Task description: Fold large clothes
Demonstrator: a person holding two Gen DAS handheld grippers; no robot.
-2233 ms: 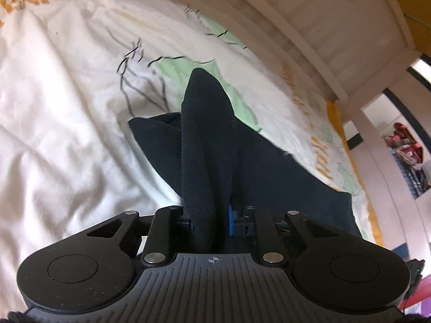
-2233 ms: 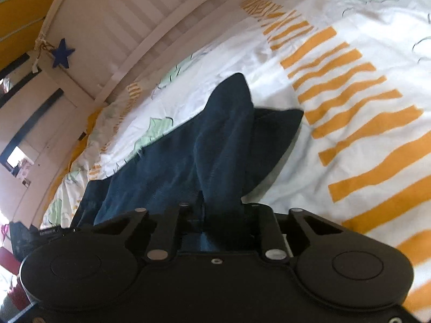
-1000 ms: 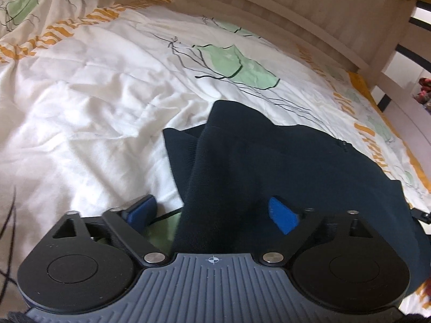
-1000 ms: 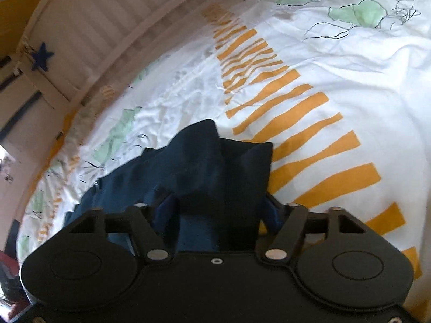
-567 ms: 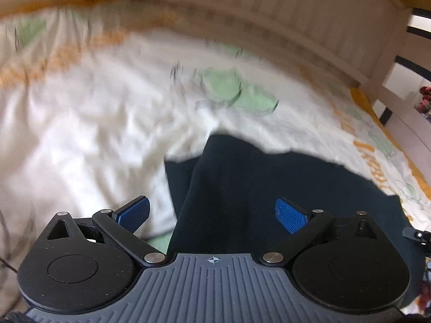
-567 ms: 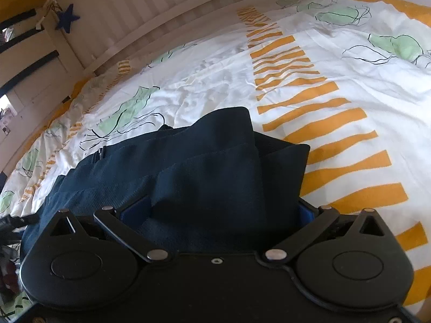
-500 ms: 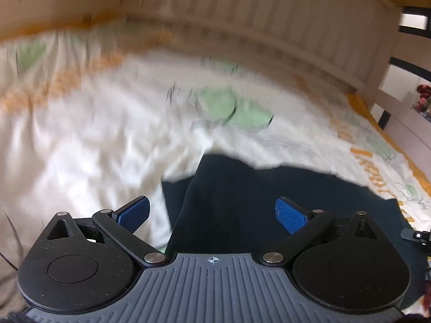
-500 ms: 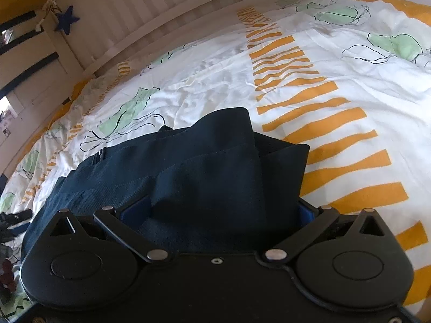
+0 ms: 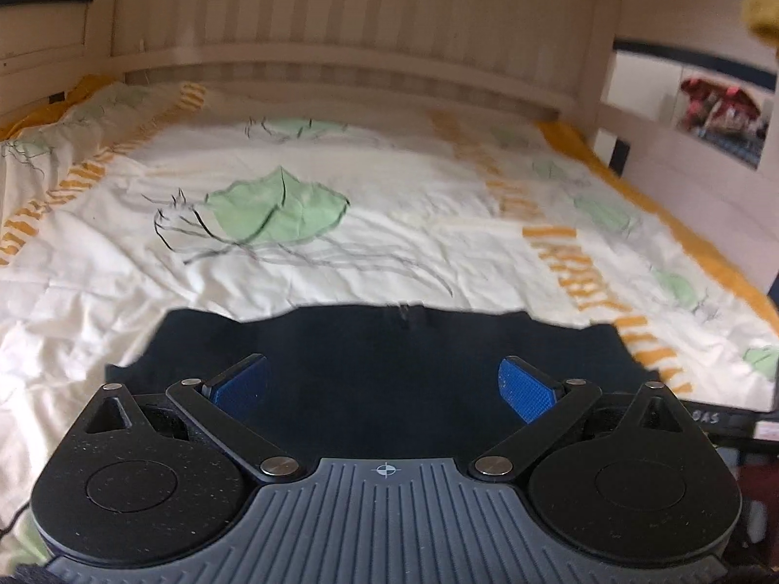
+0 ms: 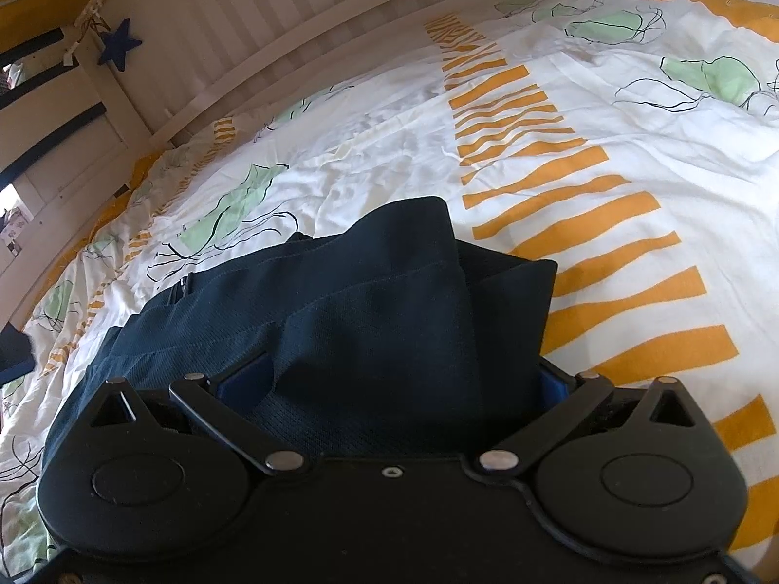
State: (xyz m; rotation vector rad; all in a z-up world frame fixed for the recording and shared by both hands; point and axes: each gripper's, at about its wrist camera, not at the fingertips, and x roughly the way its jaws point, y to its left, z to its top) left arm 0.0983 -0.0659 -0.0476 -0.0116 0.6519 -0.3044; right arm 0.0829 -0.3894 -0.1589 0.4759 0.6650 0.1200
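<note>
The duvet cover (image 9: 370,253), white with green leaf and orange stripe prints, spans the bed in both views, bounded at 12 o'clock by the slatted wooden bed frame (image 9: 341,14). The dark navy garment (image 10: 389,301) lies on the cover at 6 o'clock in each view. The left gripper (image 9: 384,384) stands wide above flat fabric, blue pads (image 9: 523,387) clear; the right gripper (image 10: 394,379) has just been opening, wide, a raised fold between its jaws.

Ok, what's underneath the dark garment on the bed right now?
The dark garment lies on the patterned bedspread, which shows all around it, white with orange stripes and green shapes. Whatever sits directly beneath the fabric, or inside its folds, is covered.
</note>
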